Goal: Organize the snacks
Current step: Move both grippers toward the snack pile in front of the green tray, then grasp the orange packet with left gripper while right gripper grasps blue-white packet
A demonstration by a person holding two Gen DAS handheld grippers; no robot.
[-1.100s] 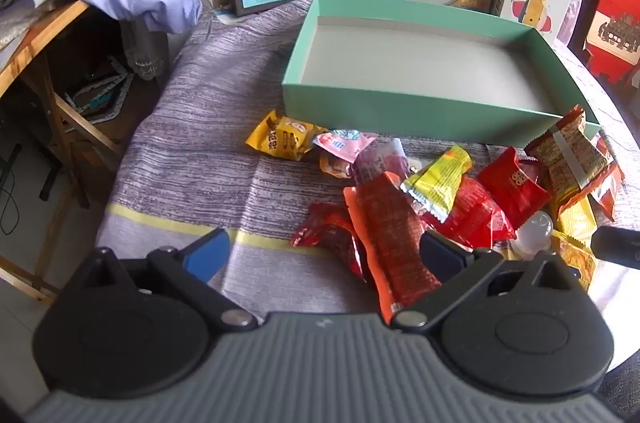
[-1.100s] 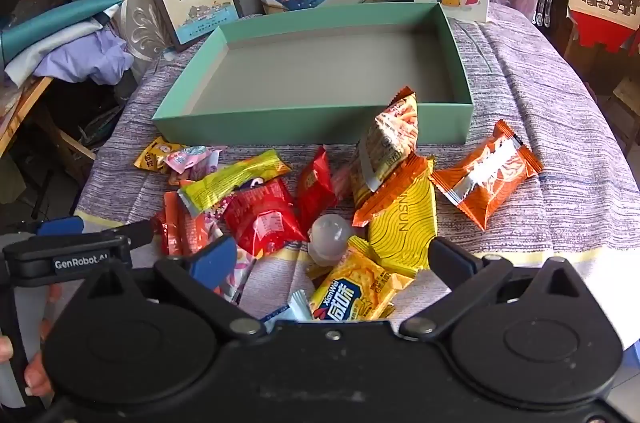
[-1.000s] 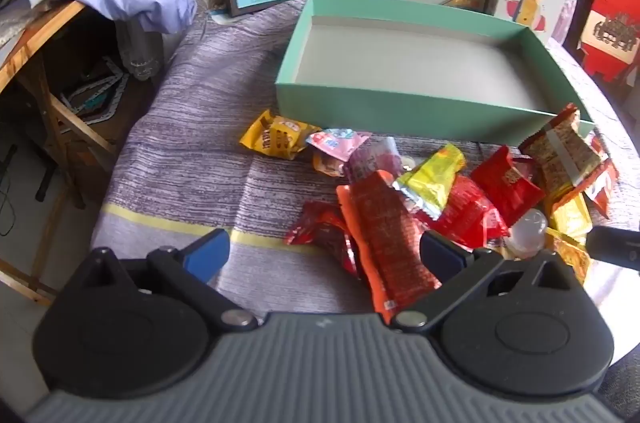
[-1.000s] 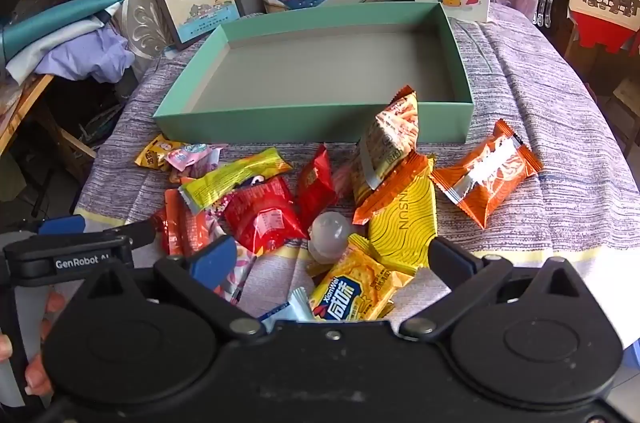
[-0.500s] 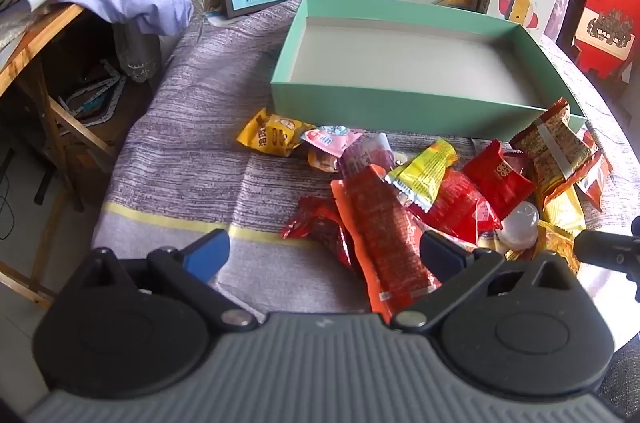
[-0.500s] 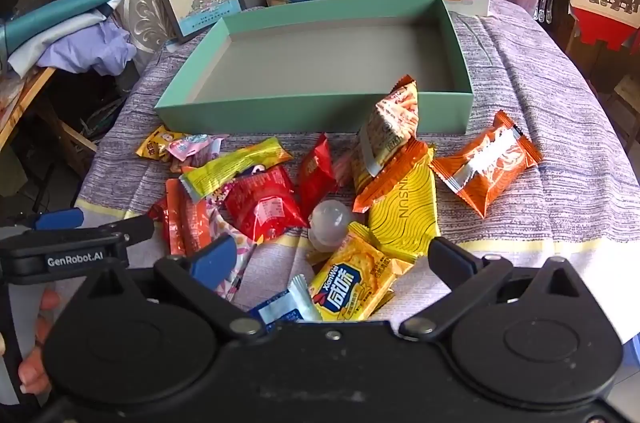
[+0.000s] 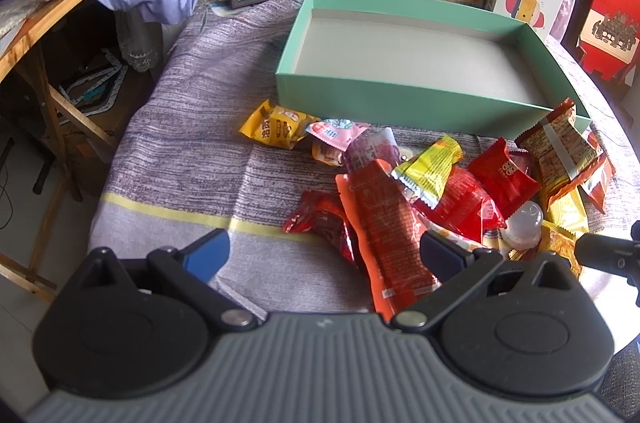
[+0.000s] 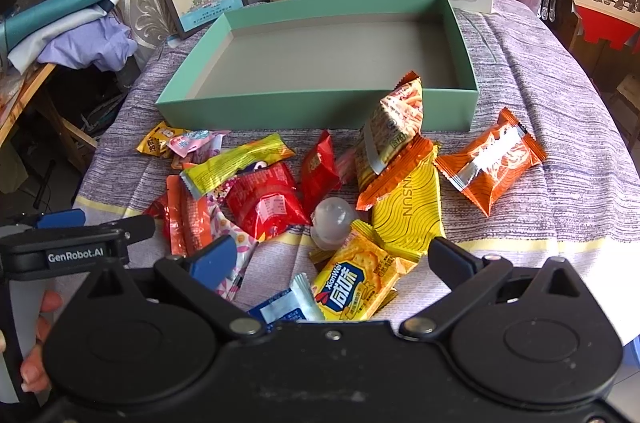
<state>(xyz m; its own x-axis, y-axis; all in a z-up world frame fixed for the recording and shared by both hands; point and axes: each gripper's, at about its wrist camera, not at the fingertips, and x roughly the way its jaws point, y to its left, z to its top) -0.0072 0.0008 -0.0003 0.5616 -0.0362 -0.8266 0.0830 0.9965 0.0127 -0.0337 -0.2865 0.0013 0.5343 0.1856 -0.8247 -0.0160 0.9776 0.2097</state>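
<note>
The right gripper (image 8: pixel 326 257) has its fingers spread wide with nothing between them; just ahead of them lies a yellow cracker packet (image 8: pixel 354 283), and beyond it a small clear plastic jelly cup (image 8: pixel 332 219). The left gripper (image 7: pixel 322 249) is likewise spread wide and holds nothing, a long orange foil snack pouch (image 7: pixel 386 223) lying between its fingers. Farther ahead of both, past the heap, sits the shallow mint-green cardboard box (image 8: pixel 320 111), nothing in it.

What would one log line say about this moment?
left gripper: open, empty | right gripper: open, empty | shallow green cardboard box: empty | foil snack packets: piled on striped purple tablecloth
</note>
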